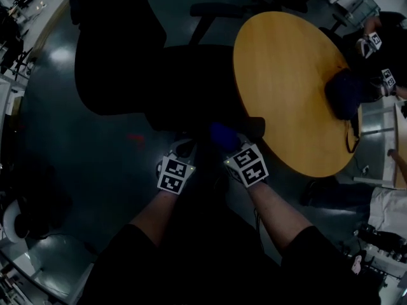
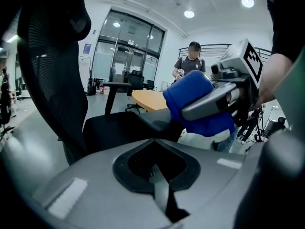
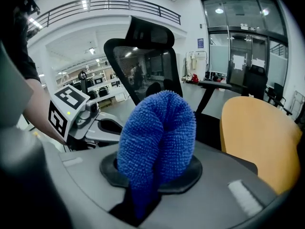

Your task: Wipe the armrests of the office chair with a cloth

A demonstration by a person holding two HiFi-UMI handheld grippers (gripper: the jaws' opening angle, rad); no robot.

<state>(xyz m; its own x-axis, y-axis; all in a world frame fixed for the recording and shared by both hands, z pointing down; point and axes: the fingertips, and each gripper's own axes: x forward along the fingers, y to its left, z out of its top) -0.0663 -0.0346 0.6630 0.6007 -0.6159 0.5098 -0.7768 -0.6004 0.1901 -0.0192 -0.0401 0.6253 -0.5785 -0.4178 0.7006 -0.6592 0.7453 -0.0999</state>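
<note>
The black office chair stands ahead of me, with its mesh backrest (image 1: 114, 49) to the left and its seat (image 1: 191, 88) in the middle. My right gripper (image 1: 230, 143) is shut on a folded blue cloth (image 3: 157, 137), which bulges up out of its jaws. In the head view the cloth (image 1: 222, 134) is just above the chair's near armrest (image 1: 251, 127); whether they touch is hidden. My left gripper (image 1: 184, 149) hovers beside it at the seat's front edge, jaws closed with nothing between them. The far armrest (image 3: 214, 85) sits on its post beyond the seat.
A round wooden table (image 1: 292, 88) stands close to the chair's right side, with a dark bag (image 1: 346, 94) on its far edge. A person (image 2: 190, 63) stands beyond the table. Dark glossy floor (image 1: 51, 126) lies to the left.
</note>
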